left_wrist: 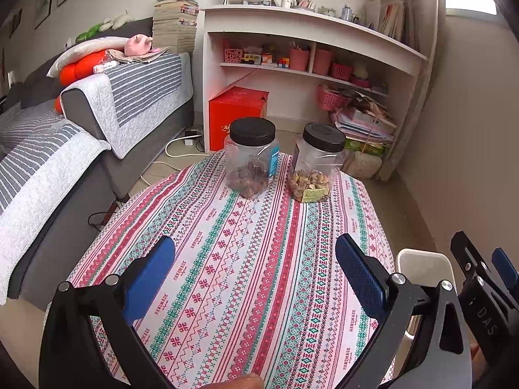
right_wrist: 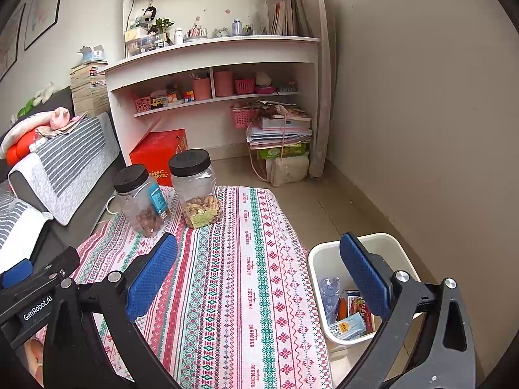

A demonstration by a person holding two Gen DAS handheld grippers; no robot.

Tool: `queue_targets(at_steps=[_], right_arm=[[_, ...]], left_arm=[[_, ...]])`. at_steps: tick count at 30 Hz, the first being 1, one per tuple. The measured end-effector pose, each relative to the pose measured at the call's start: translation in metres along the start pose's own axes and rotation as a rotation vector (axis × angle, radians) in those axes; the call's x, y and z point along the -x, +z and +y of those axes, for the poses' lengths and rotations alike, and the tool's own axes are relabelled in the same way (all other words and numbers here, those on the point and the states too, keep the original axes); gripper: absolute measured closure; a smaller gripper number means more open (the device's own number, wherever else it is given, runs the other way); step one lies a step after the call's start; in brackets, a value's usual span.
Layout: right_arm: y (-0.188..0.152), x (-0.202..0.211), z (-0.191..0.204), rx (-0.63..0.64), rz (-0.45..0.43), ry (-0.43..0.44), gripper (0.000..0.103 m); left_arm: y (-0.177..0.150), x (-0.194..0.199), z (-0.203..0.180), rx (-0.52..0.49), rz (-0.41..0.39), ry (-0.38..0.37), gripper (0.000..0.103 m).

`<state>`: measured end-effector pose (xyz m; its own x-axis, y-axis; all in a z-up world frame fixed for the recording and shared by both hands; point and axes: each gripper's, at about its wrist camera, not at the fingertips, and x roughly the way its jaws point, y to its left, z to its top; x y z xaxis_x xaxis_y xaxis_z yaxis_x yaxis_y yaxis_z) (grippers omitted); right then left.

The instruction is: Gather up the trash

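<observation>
Here, our left gripper [left_wrist: 256, 269] and right gripper [right_wrist: 259, 265], both spread and empty, above the table [right_wrist: 259, 291]; wrappers [right_wrist: 347, 311] in the bin [right_wrist: 316, 259].

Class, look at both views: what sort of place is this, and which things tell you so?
Most likely a home living room: a sofa with striped covers, a white shelf unit of toys, books and ornaments, and a low table under a patterned cloth.
</observation>
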<state>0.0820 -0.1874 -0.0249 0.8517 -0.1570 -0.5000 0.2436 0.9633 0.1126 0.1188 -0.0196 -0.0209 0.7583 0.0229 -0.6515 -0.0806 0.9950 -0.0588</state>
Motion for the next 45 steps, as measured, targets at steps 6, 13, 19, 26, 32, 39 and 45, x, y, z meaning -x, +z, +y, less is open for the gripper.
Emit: queue_targets(at_steps=[6, 13, 19, 26, 32, 39, 45], right_arm=[[-0.0011, -0.0004, -0.0005, -0.001, 0.000, 0.000, 0.007], [-0.0010, -0.0003, -0.0004, -0.001, 0.001, 0.001, 0.007], [-0.0010, 0.0003, 0.0006, -0.002, 0.002, -0.001, 0.007], [-0.0014, 0.0010, 0.0022, -0.002, 0.005, -0.002, 0.007], [-0.0066, -0.0016, 0.0001, 0.004, 0.007, 0.007, 0.007], [-0.0075, -0.0028, -0.0010, 0.006, 0.013, 0.016, 0.007], [-0.0073, -0.0026, -0.0007, 0.005, 0.014, 0.016, 0.007]], left_arm=[[-0.0011, -0.0011, -0.0014, -0.005, 0.004, 0.001, 0.007], [-0.0023, -0.0021, -0.0016, -0.006, 0.007, 0.002, 0.007], [-0.0023, -0.0022, -0.0018, -0.006, 0.007, 0.003, 0.007], [-0.0023, -0.0023, -0.0015, -0.008, 0.008, 0.002, 0.007], [-0.0032, -0.0024, -0.0017, -0.014, 0.004, 0.008, 0.007], [-0.0051, -0.0031, 0.0008, -0.012, 0.007, 0.009, 0.007], [-0.0069, -0.0039, 0.0027, -0.016, 0.004, -0.001, 0.007]])
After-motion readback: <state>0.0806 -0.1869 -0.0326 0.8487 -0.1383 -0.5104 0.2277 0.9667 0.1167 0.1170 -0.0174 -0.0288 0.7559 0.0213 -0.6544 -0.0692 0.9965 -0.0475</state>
